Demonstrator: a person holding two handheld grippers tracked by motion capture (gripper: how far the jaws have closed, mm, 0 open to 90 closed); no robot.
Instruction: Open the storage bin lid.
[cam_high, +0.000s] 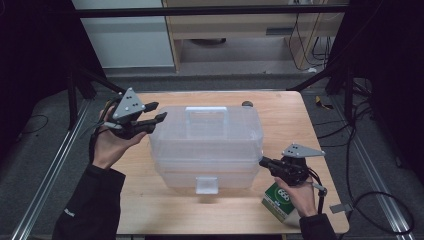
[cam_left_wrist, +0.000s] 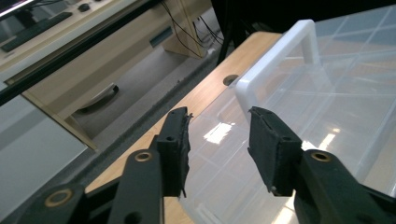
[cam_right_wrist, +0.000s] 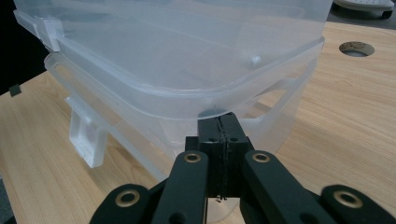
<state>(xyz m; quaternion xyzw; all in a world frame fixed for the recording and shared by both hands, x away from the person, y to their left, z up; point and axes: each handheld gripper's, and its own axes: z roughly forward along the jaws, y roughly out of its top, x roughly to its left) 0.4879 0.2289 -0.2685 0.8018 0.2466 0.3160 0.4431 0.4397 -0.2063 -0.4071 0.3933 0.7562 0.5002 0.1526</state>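
Observation:
A clear plastic storage box (cam_high: 207, 145) with a lid stands in the middle of the wooden table (cam_high: 150, 210). My left gripper (cam_high: 156, 112) is open at the lid's far left corner. In the left gripper view its jaws (cam_left_wrist: 219, 116) straddle the lid's edge near the white handle (cam_left_wrist: 273, 53), with nothing between them. My right gripper (cam_high: 262, 162) is shut and empty at the box's near right corner. In the right gripper view its tips (cam_right_wrist: 219, 122) sit right under the lid's rim (cam_right_wrist: 224, 100), above the base.
A green and white carton (cam_high: 278, 199) lies under the right hand near the table's front right edge. The box's front latch (cam_high: 206, 185) hangs down, also seen as the latch (cam_right_wrist: 86, 135). A cable hole (cam_right_wrist: 356, 48) is in the tabletop behind the box.

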